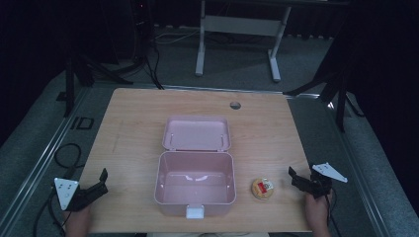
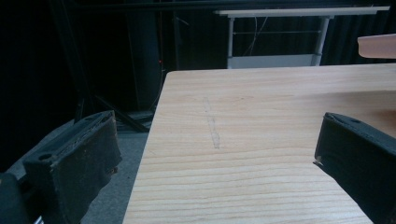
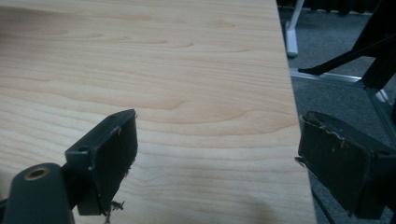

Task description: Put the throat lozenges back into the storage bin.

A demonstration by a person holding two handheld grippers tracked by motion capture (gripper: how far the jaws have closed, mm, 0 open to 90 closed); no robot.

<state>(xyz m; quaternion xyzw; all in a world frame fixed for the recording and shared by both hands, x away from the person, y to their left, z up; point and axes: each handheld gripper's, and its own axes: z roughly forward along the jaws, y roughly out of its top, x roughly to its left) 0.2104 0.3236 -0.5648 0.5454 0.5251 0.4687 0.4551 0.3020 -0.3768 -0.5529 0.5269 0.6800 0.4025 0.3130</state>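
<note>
Right tongs (image 1: 301,177) hang open at the bench (image 1: 133,123) edge, near the small round tub (image 1: 262,188); left tongs (image 1: 96,186) are open too, empty. The tub sits just right of the open pink box (image 1: 195,183). Likely next: straddle the tub squarely, close gently, lift clear over the box wall.

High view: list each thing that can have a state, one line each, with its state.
Pink box: open, nothing inside, white latch at its near wall.
Lid: swung back, lying flat on the table behind the box.
Round container: closed, flat on the table right of the box, untouched.
Left tongs: open, holding nothing, at the table's near left edge.
Right tongs: open, holding nothing, right of the round container.
</note>
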